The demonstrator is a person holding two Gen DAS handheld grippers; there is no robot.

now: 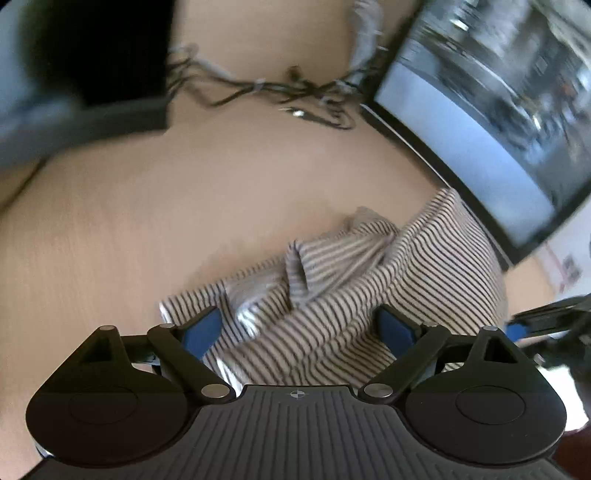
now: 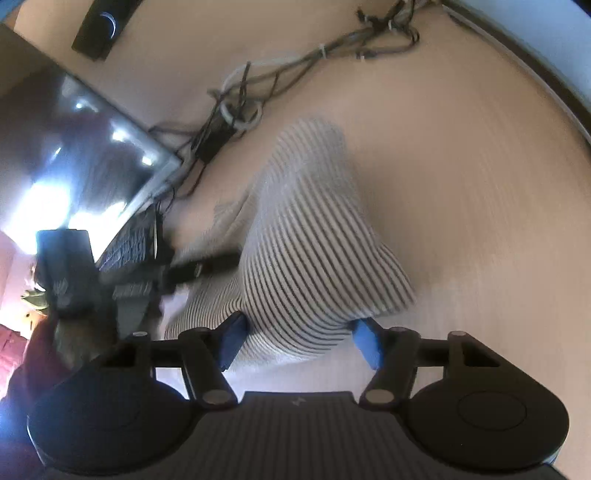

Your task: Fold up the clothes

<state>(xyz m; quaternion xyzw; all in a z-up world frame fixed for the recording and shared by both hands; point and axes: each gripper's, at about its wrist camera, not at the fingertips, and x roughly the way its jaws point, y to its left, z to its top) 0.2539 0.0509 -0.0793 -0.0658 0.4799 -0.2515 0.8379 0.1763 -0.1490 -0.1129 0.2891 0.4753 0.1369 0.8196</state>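
A white garment with thin dark stripes lies bunched on a light wooden table. My left gripper is open, its blue-padded fingers spread on either side of the cloth's near edge. In the right wrist view the same garment rises in a rounded heap. My right gripper is open, with its blue pads at both sides of the cloth's lower edge. The other gripper shows as a dark bar at the garment's left. Both views are blurred.
A monitor stands at the table's right, seen also in the right wrist view. A tangle of cables lies at the back. A black device sits at the far left. A black speaker lies at the far edge.
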